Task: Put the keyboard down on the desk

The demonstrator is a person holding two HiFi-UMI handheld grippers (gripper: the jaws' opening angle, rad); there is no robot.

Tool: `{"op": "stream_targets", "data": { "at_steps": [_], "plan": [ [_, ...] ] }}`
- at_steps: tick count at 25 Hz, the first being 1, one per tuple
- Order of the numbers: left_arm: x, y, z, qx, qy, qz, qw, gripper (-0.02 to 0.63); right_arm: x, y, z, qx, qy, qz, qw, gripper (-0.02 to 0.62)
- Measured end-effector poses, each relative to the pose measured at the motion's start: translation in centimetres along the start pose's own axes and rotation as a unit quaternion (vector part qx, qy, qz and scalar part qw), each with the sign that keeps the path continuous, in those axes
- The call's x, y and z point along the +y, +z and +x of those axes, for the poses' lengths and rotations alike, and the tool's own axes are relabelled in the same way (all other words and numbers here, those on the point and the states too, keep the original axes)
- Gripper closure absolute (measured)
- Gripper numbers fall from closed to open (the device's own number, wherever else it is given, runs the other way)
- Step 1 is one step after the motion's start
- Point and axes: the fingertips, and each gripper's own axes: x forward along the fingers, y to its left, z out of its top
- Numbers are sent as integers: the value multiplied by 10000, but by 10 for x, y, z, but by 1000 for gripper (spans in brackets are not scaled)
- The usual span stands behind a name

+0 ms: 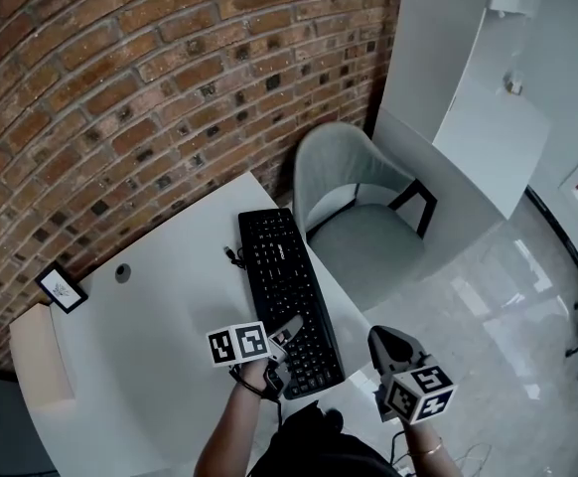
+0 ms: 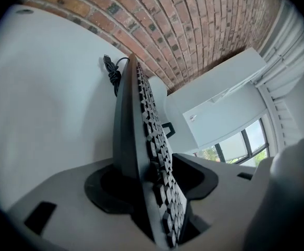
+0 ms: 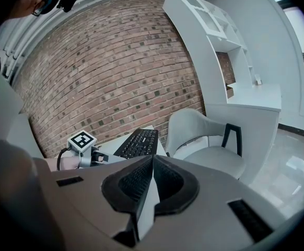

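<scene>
A black keyboard (image 1: 287,291) lies flat on the white desk (image 1: 160,346), along its right edge. My left gripper (image 1: 289,334) is at the keyboard's near end. In the left gripper view the keyboard (image 2: 141,124) runs edge-on between the jaws of the left gripper (image 2: 153,174), and a small gap shows at each pad, so that gripper is open around it. My right gripper (image 1: 393,351) hangs in the air to the right of the desk, shut and empty. In the right gripper view the pads of the right gripper (image 3: 152,163) meet, and beyond them are the keyboard (image 3: 139,141) and the left gripper (image 3: 89,153).
The keyboard's coiled cable (image 1: 233,256) lies at its far left corner. A grey armchair (image 1: 359,217) stands just past the desk's right edge. A small framed picture (image 1: 61,288) sits at the desk's left, by the brick wall (image 1: 120,87). White shelving (image 1: 488,117) stands at the right.
</scene>
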Motion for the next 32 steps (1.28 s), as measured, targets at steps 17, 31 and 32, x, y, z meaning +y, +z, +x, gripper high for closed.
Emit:
{"op": "stream_targets", "data": {
  "at_steps": [17,31,32],
  "plan": [
    [4,-7,3,359,1300,858,9871,291,-4,-4,-24,-129,-126,-202,9996,589],
    [4,-9,3,375,1664,1028,9800,277,-10,-12,-51,-124,-133,-208,9996,589],
    [5,-9,2,372,1694,1035,9794,275,-8,-13,-52,-120,-92,-173,9997,589]
  ]
}}
